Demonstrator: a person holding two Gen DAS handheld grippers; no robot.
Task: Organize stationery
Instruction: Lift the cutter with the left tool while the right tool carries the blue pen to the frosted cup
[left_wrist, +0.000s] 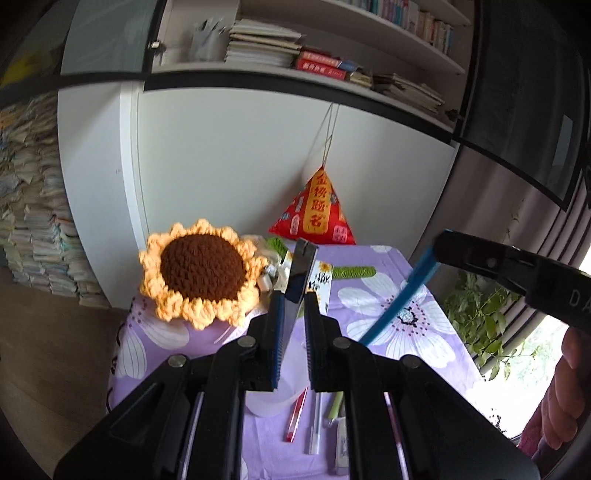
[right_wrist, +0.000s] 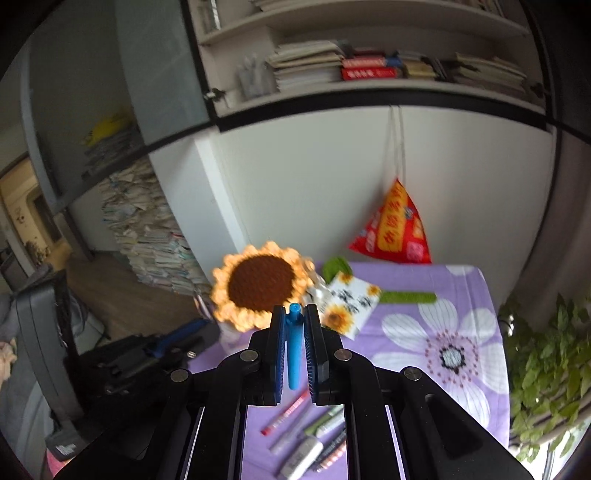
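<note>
The right gripper (right_wrist: 294, 325) clamps a blue pen (right_wrist: 294, 347), held above the surface (right_wrist: 424, 280). The left gripper (left_wrist: 294, 314) pinches a dark flat case (left_wrist: 301, 273) at twelve o'clock. Probably best: keep the pen steady and line up its tip before letting go.

left gripper (left_wrist: 293, 314) black | blue jaw pads | silver screws | bare-skinned hand (left_wrist: 565, 398)

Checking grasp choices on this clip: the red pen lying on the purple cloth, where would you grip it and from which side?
Grip the red pen at mid-barrel, from straight above, fingers straddling its width. It lies flat on the cloth, and a white pen lies close beside it, so a low side approach would likely bump that. Both the left gripper and right gripper already hold something.
</note>
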